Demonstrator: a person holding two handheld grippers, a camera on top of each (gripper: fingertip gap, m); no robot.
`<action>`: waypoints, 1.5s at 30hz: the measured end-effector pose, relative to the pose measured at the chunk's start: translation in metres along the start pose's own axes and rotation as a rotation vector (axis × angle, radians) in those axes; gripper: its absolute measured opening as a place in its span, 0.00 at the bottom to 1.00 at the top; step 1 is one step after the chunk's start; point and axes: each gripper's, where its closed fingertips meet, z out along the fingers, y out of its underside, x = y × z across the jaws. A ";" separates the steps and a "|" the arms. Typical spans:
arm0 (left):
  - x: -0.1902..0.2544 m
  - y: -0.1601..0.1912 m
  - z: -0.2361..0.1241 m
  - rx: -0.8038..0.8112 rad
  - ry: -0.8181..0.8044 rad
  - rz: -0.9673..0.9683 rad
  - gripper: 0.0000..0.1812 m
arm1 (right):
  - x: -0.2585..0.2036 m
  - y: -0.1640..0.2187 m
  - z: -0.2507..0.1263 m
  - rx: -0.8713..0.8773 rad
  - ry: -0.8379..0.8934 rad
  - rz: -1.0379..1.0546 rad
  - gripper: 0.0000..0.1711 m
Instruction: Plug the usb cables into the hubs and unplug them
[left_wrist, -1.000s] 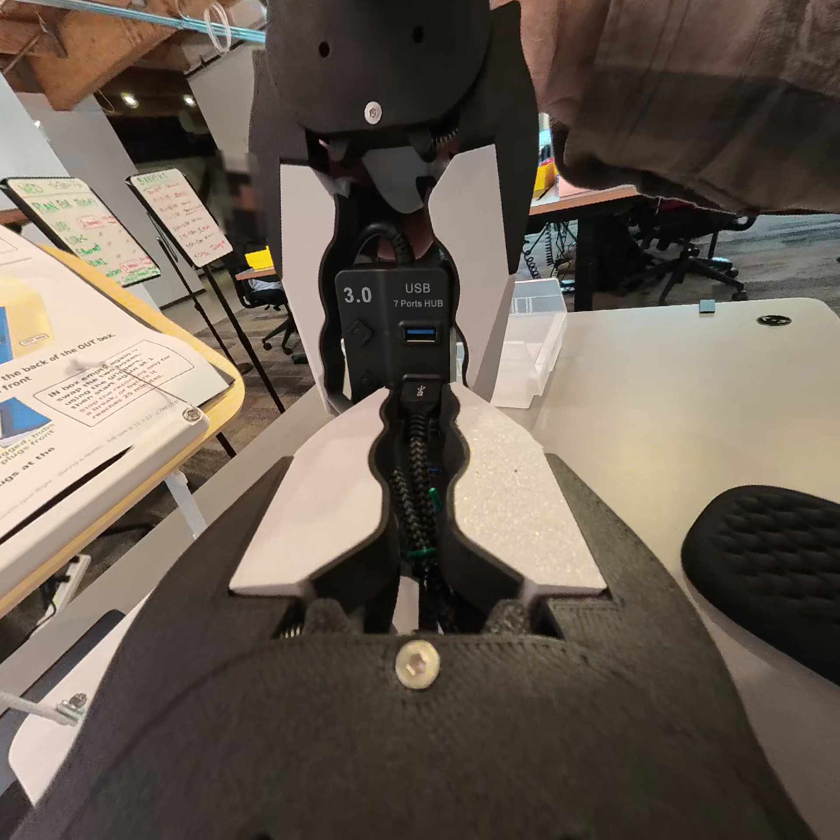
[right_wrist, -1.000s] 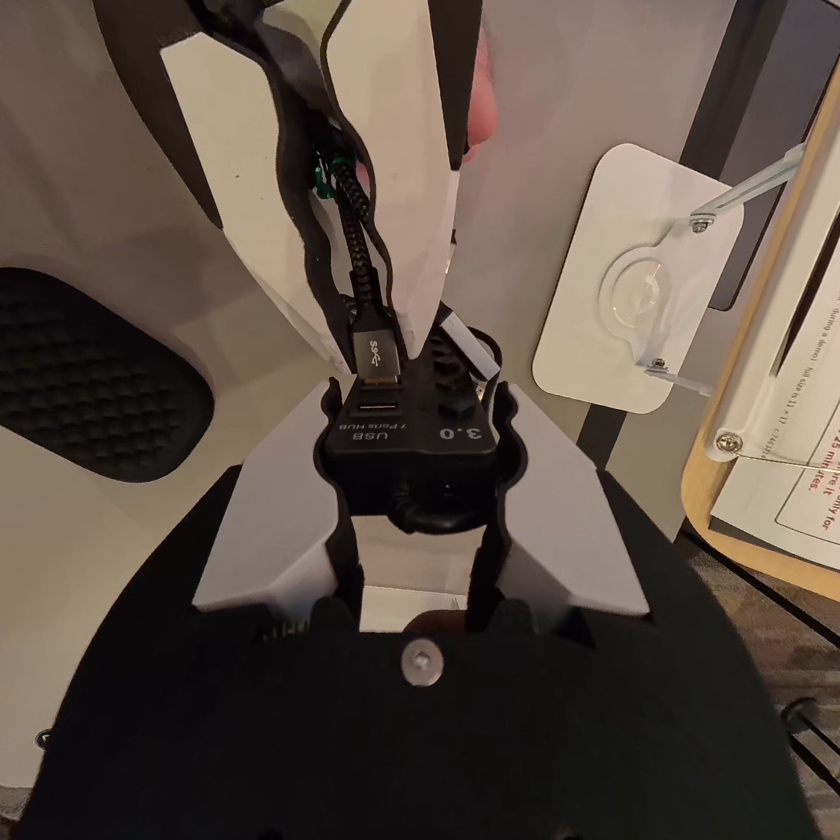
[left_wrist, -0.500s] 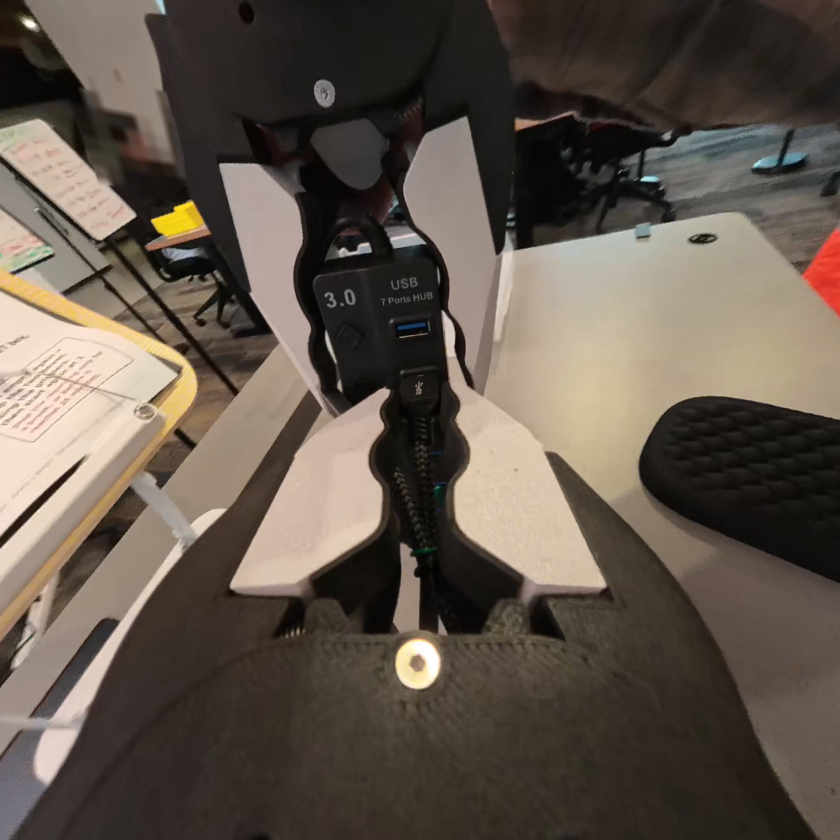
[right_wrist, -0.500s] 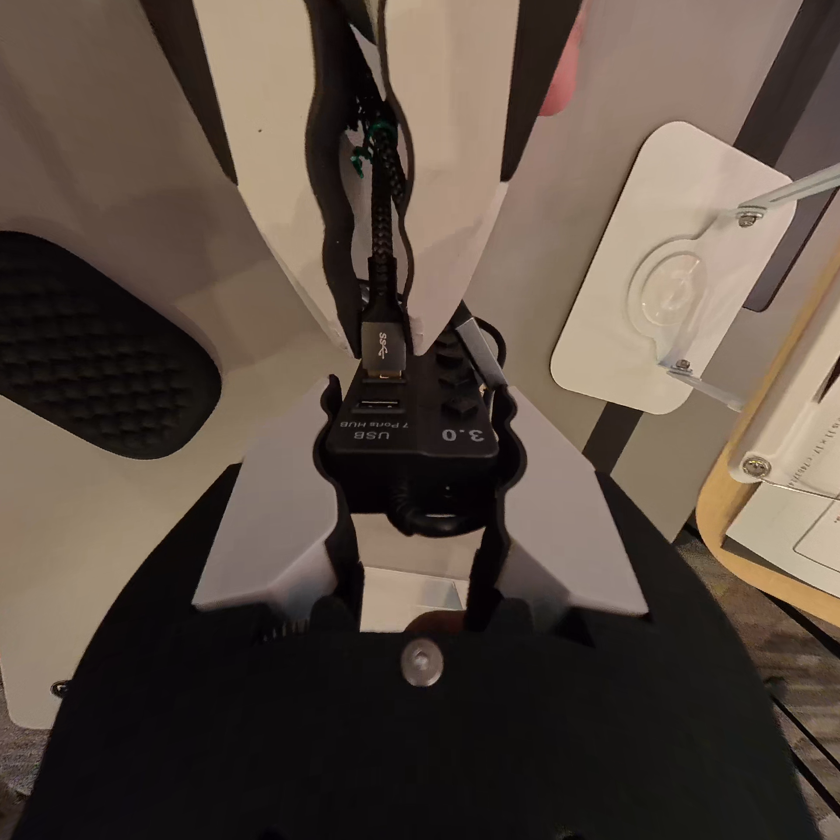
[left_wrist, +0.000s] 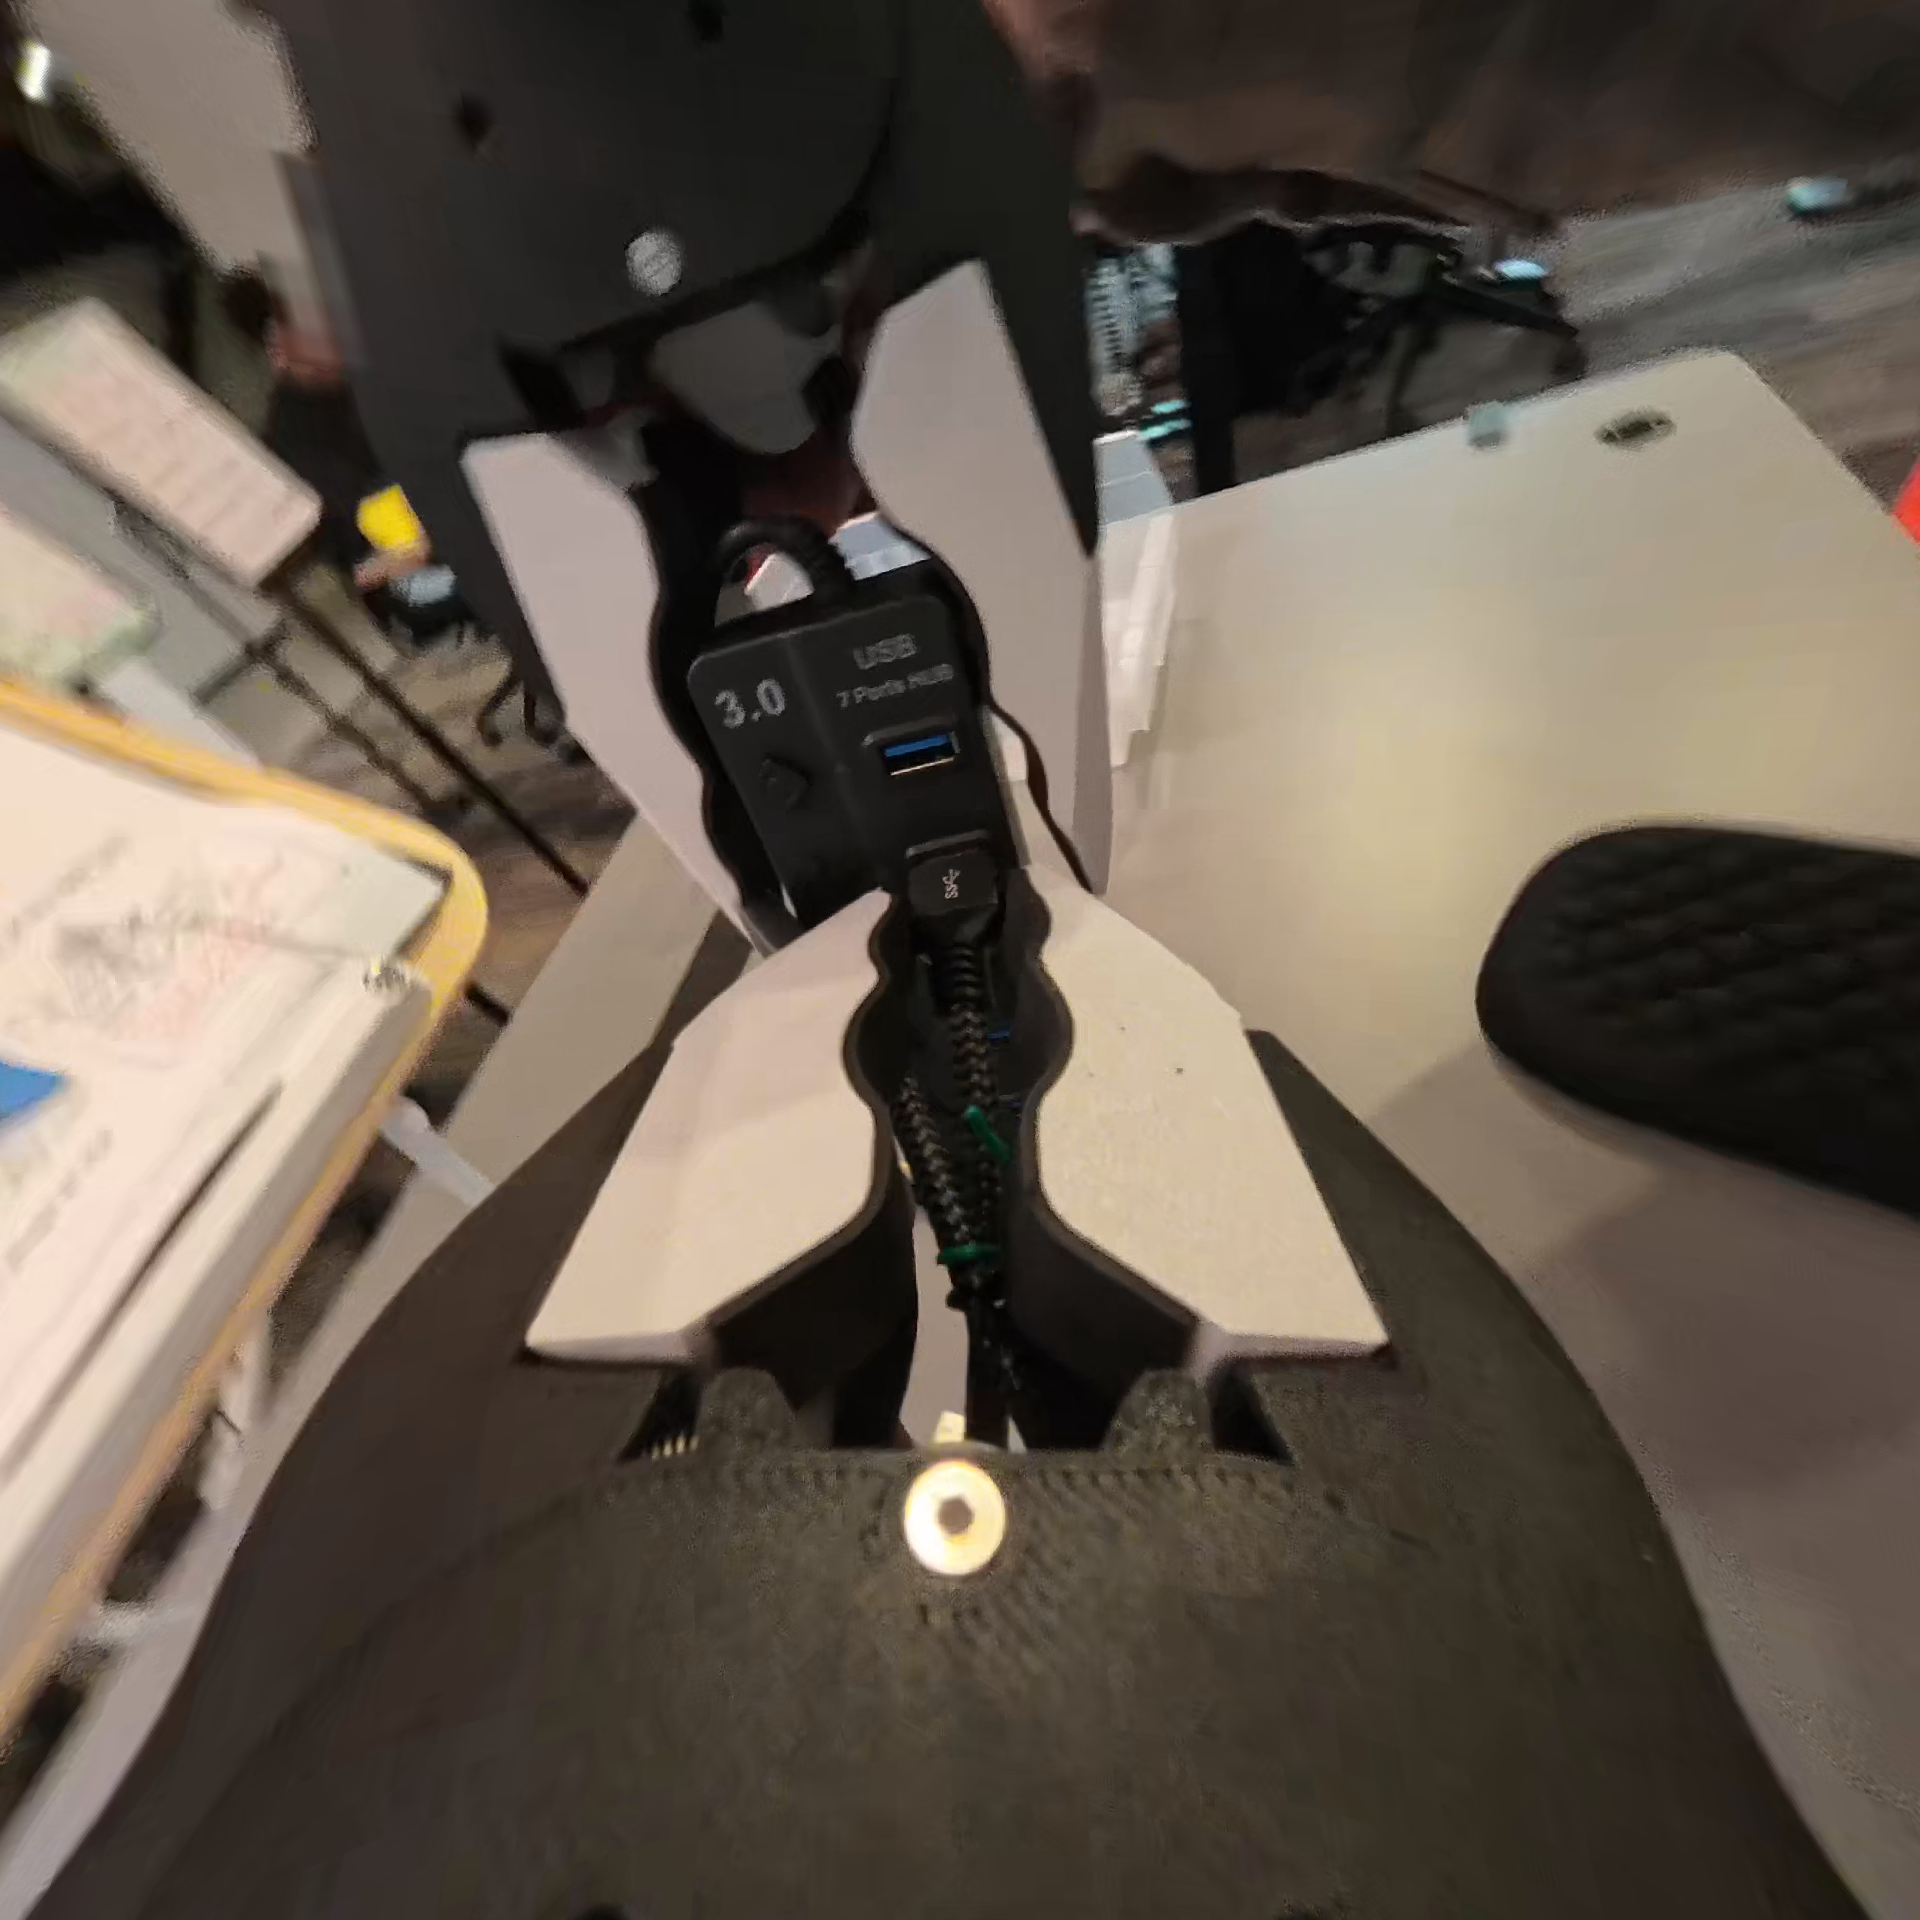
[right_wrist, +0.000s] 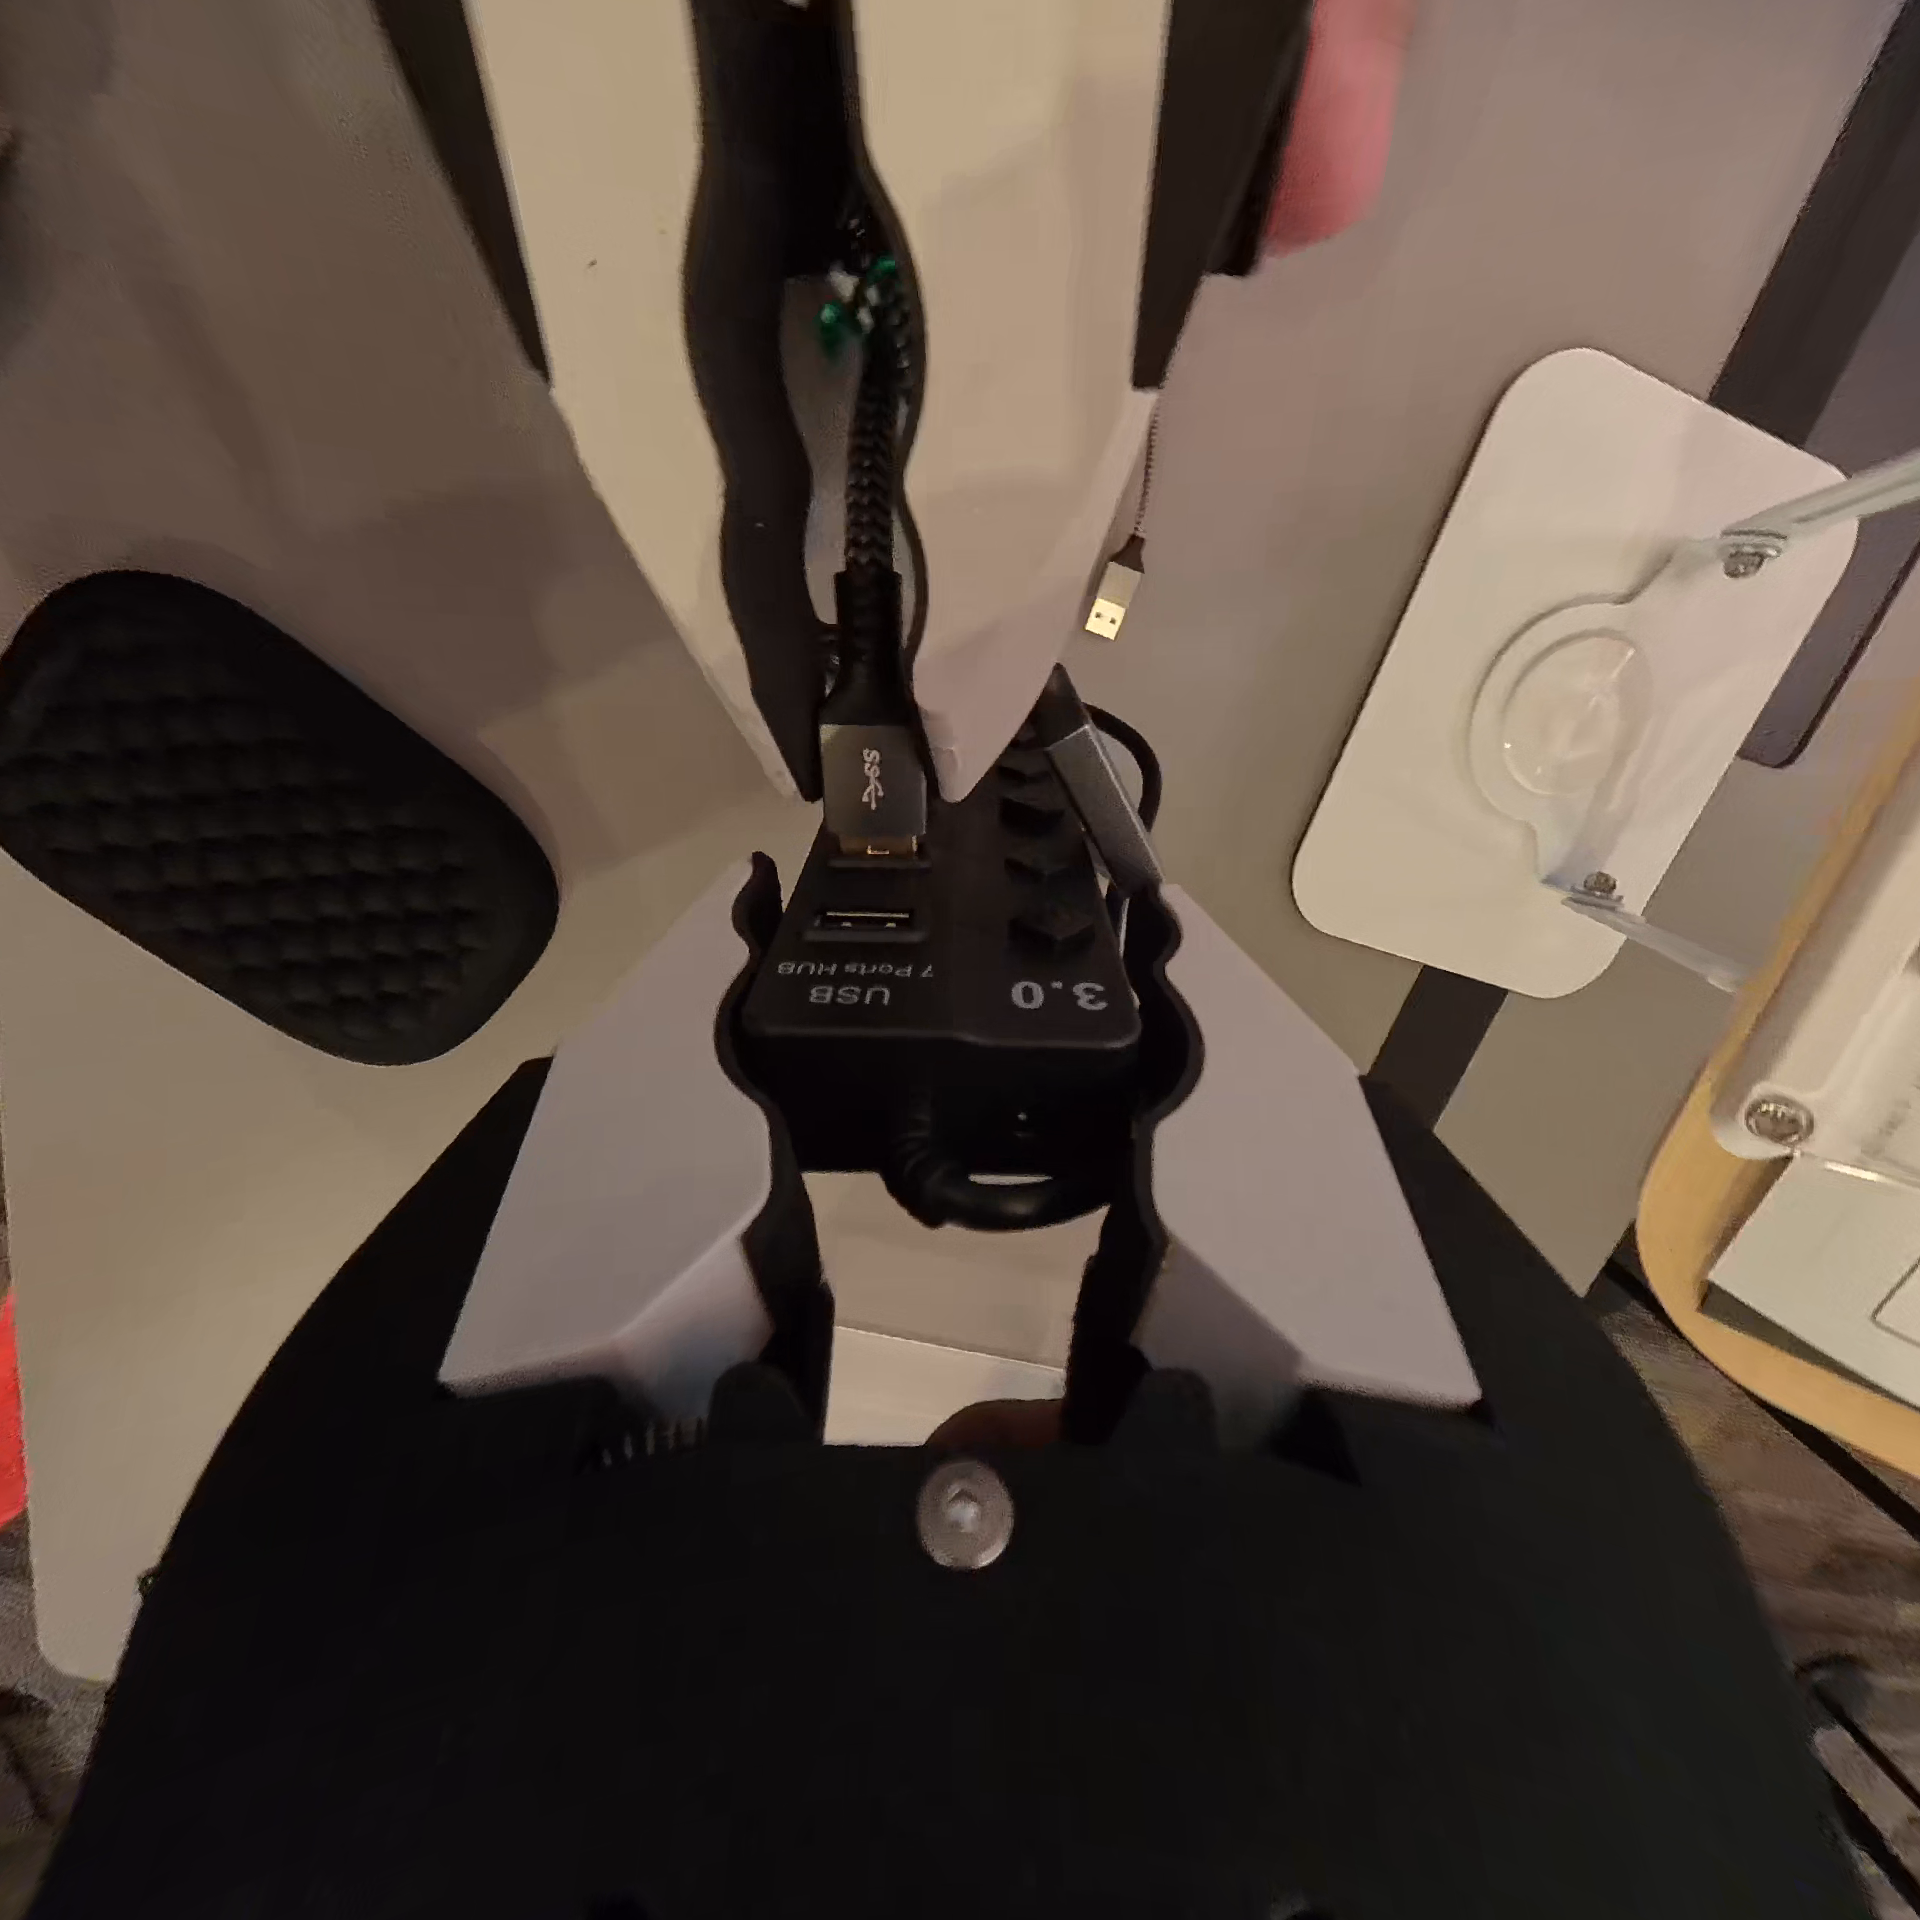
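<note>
Both claws clamped: plug (right_wrist: 871, 779) at hub (right_wrist: 935, 997) port.

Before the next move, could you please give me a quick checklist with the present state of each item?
1. Left gripper shut on the braided cable: ok.
2. Right gripper shut on the hub: ok.
3. USB plug lined up with the second port: ok.
4. Plug fully seated: not ok, metal shows above the port.
5. Neighbouring end port free: ok.
6. Loose second connector clear of the fingers: cannot tell.
</note>
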 end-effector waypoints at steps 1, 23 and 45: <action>0.003 0.001 -0.003 0.013 0.036 0.034 0.09 | -0.003 -0.002 0.002 -0.013 -0.002 -0.015 0.39; 0.003 0.002 -0.001 0.084 0.055 0.004 0.09 | -0.003 0.004 0.002 -0.062 -0.010 -0.021 0.38; -0.003 0.001 0.002 0.153 0.073 -0.113 0.09 | 0.004 0.011 0.000 -0.084 0.027 -0.007 0.38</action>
